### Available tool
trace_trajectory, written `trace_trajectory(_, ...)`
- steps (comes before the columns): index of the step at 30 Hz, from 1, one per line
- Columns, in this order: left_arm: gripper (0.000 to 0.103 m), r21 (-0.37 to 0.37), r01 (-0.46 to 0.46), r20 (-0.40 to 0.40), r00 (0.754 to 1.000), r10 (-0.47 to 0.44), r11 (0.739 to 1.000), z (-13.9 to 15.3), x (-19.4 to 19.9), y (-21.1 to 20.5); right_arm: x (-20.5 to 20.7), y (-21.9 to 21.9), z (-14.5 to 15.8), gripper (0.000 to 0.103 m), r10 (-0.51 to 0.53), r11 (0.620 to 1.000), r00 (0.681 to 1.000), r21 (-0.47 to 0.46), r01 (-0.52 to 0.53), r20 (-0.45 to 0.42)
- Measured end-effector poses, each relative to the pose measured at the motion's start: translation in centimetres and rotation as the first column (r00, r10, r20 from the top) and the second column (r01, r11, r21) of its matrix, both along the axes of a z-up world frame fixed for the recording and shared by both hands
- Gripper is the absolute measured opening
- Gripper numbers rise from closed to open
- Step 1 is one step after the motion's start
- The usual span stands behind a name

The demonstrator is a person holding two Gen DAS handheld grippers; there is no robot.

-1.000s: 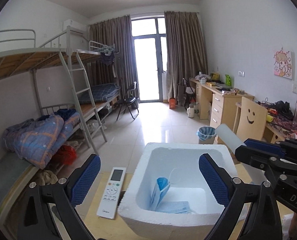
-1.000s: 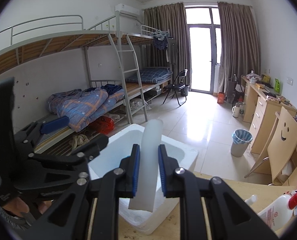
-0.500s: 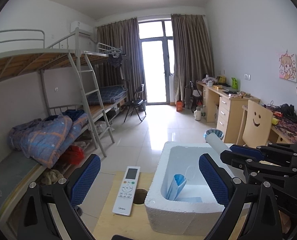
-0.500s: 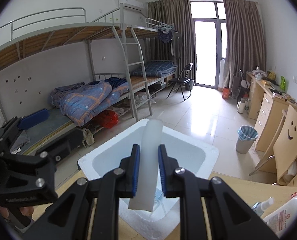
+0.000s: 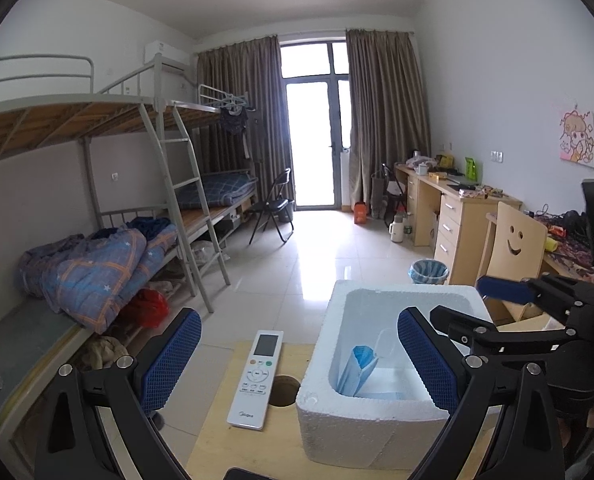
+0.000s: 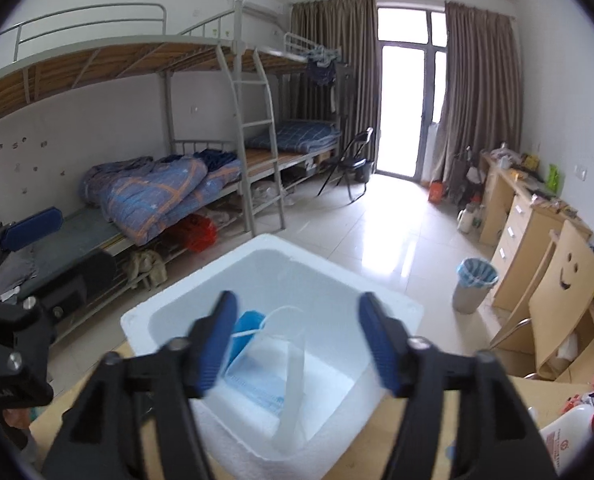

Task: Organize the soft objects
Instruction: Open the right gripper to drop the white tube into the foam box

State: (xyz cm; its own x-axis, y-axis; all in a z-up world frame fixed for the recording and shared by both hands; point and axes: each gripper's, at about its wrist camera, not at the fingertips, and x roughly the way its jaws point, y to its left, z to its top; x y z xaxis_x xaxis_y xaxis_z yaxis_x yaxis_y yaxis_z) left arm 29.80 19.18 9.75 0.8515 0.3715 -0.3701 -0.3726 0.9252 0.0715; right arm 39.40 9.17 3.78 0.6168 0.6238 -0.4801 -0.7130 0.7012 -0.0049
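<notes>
A pale, translucent soft strip [image 6: 293,390] is seen inside the white foam box [image 6: 401,312], between the blue pads of the right gripper [image 6: 297,344] but touched by neither. Its long axis runs nearly upright in the right wrist view, tilted slightly, with the lower end near the box's close wall and the upper end toward the middle of the box. The strip is blurred, so its exact resting point cannot be told.

Blue face masks [image 6: 257,376] are lying in the box: one is flat on the floor, and another [image 5: 357,368] is propped on edge against the left inner wall, its long axis pointing up.

The right gripper is held over the near rim of the box, angled downward into it, and its jaws are opening, the pads standing well apart. In the left wrist view it enters from the right [image 5: 501,292].

The left gripper [image 5: 301,360] is held lower and to the left of the box, aimed slightly downward, its fingers [image 5: 169,360] wide apart and empty. A white remote control [image 5: 257,378] is lying on the wooden table [image 5: 257,448] just beside the box.
</notes>
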Motion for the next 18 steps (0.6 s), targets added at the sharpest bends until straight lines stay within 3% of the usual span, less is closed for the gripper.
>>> trace_trajectory(18, 0.099, 0.007, 0.0, 0.011, 1.0, 0.0, 1.0, 1.5, -1.5, -1.1, -2.9, -2.1, 2.9, 0.072, 0.013, 0.999, 1.0, 0.049, -0.013, 0.006)
